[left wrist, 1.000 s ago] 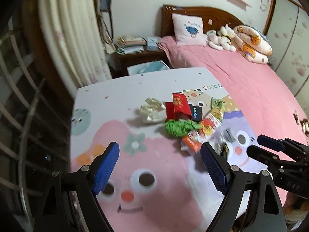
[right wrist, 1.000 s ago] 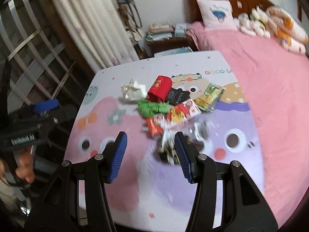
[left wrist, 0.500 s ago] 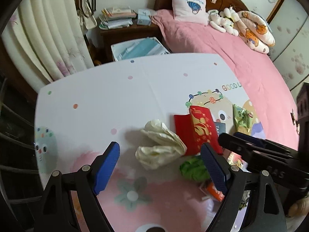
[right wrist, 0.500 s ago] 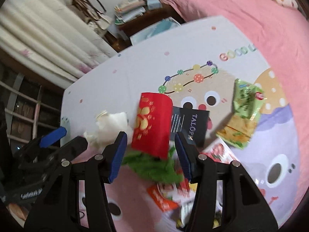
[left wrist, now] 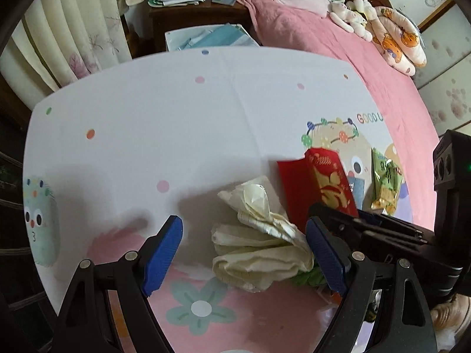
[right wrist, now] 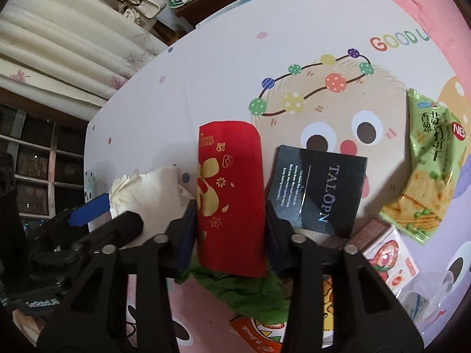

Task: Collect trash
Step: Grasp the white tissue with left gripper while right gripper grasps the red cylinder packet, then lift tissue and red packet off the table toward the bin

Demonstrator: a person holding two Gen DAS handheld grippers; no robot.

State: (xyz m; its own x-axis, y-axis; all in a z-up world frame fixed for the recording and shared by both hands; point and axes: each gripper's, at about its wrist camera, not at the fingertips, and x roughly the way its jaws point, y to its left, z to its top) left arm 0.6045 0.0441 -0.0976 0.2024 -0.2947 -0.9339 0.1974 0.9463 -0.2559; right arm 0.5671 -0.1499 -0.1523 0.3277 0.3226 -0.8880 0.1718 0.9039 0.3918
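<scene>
- Change since the earlier frames: both grippers have advanced from a stand-off over the whole pile to close range, and each now frames a single item between its fingers.
- Left gripper (left wrist: 245, 254): jaws wide open, holding nothing. The crumpled white paper (left wrist: 259, 244) lies between the blue pads (left wrist: 162, 256), nearer the right-hand pad and apparently just touching it; the spread presumably leaves room for the bulky wad before closing.
- Right gripper (right wrist: 229, 235): jaws narrowed to flank the red envelope (right wrist: 232, 194), one pad at each long edge. Whether the pads already press on it cannot be told; the envelope's far end still lies on the mat.
- Task items: the trash sits clustered on the cartoon-printed mat (left wrist: 176, 117), which covers part of the pink bed (left wrist: 338, 58). Beside the envelope lie a black card (right wrist: 318, 191), a green cracker packet (right wrist: 429, 164) and, under the envelope's near end, green crumpled wrapping (right wrist: 250, 294).
- Placement rationale: the two tools work side by side on neighbouring items, so the right gripper's arm crosses the left view close to the paper wad.
- Judged stage: early; both items are approached, neither lifted.
</scene>
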